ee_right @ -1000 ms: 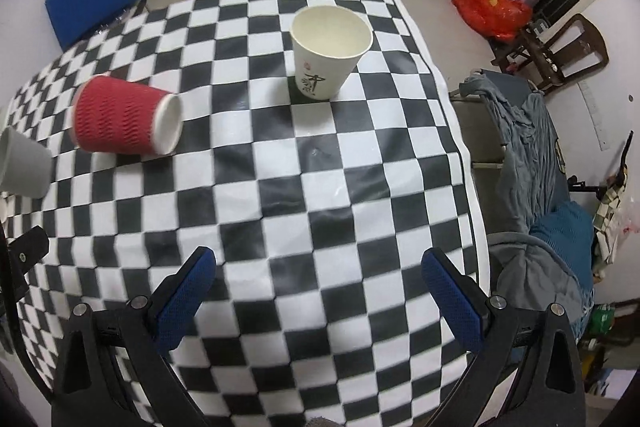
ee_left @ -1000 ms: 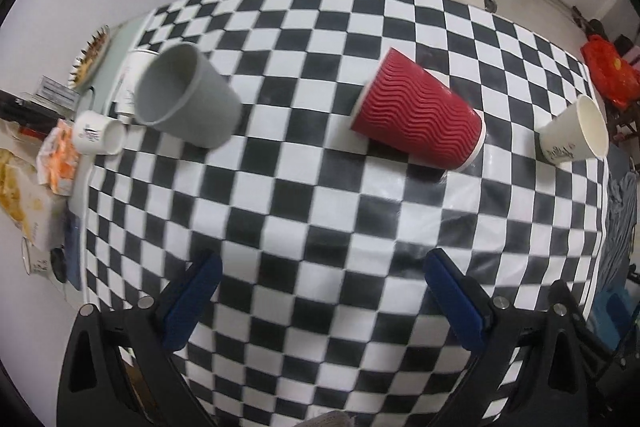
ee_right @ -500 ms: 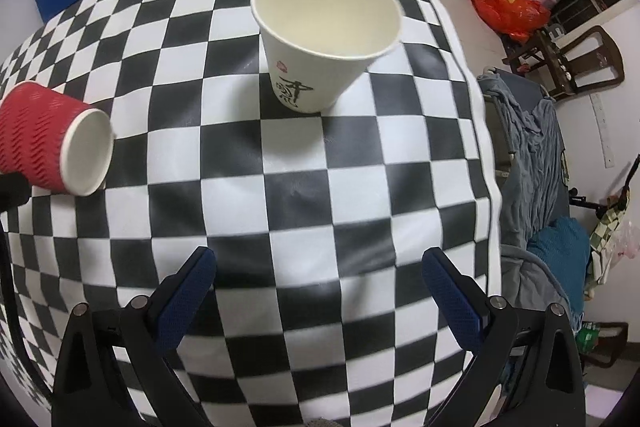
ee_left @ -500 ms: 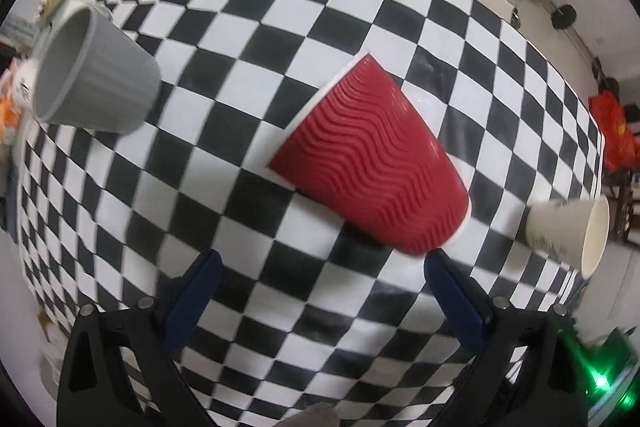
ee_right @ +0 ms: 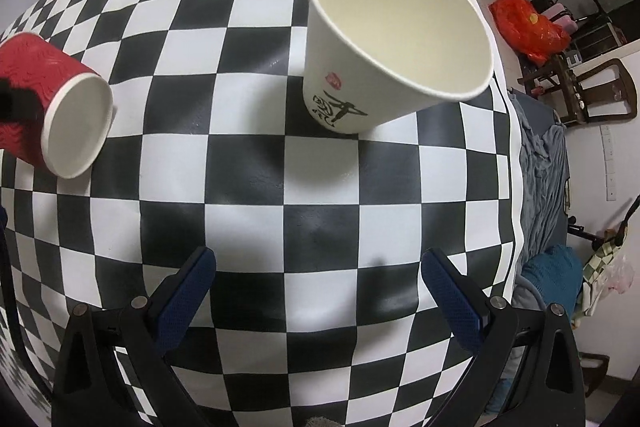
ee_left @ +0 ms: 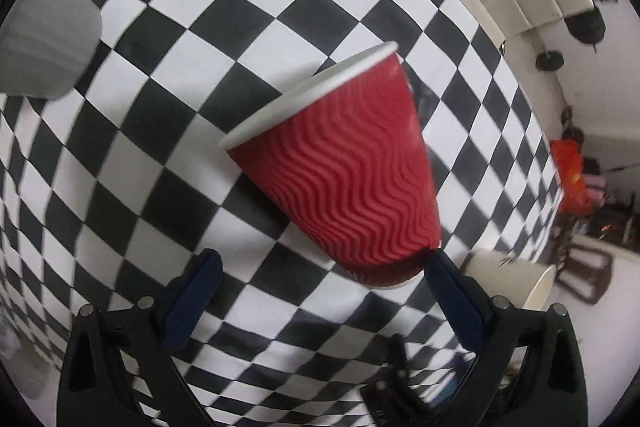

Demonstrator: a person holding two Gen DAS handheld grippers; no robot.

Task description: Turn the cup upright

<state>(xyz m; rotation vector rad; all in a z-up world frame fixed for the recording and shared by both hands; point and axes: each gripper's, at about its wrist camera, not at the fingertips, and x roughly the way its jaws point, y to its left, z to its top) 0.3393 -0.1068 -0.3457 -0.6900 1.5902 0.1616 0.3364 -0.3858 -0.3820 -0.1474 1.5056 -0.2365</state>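
A red ribbed paper cup (ee_left: 344, 171) lies on its side on the checkered table (ee_left: 168, 131). My left gripper (ee_left: 320, 267) is open, its jaws wide apart around the cup's near end; the right finger (ee_left: 452, 291) is at the cup's edge. In the right wrist view the red cup (ee_right: 52, 103) lies at the far left, with a dark gripper part across it. A white paper cup (ee_right: 384, 39) with black writing stands upright ahead of my right gripper (ee_right: 316, 271), which is open and empty.
A grey cup (ee_left: 44, 31) lies at the left of the left wrist view. The white cup (ee_left: 512, 279) shows behind the left gripper's right finger. The table's right edge (ee_right: 516, 163) has grey cloth, a chair and a red bag beyond it.
Both grippers moved forward and closer to the table. The red cup now sits between the left gripper's fingers. The white cup looms larger ahead of the right gripper.
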